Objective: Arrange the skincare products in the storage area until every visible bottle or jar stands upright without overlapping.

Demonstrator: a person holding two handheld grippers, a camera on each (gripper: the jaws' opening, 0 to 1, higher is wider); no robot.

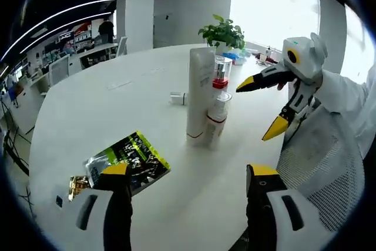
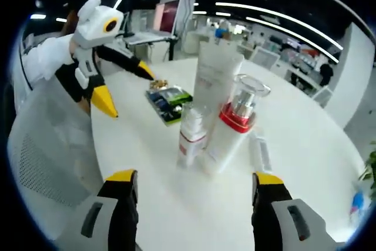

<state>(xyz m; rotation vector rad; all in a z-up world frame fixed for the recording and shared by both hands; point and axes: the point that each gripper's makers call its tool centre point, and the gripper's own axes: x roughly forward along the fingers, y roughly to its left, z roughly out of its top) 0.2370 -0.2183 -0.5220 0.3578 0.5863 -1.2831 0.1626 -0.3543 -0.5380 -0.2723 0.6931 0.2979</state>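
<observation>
On the white tabletop (image 1: 117, 104), a tall white tube (image 1: 200, 95), a red-collared pump bottle (image 2: 231, 130) and a small white bottle (image 2: 191, 135) stand upright, clustered, long axes vertical. A small bottle (image 1: 178, 98) lies sideways beyond. Left hand-held gripper (image 1: 189, 176) and right hand-held gripper (image 2: 195, 181) both gape, released, holding nothing.

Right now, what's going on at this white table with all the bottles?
A person holds a gripper in each hand, both open and empty. Three skincare products stand upright and close together on the white table: a tall white tube, a red-collared pump bottle and a small white bottle. A small tube lies flat behind them, not yet stood up. A green packet lies nearby.
</observation>
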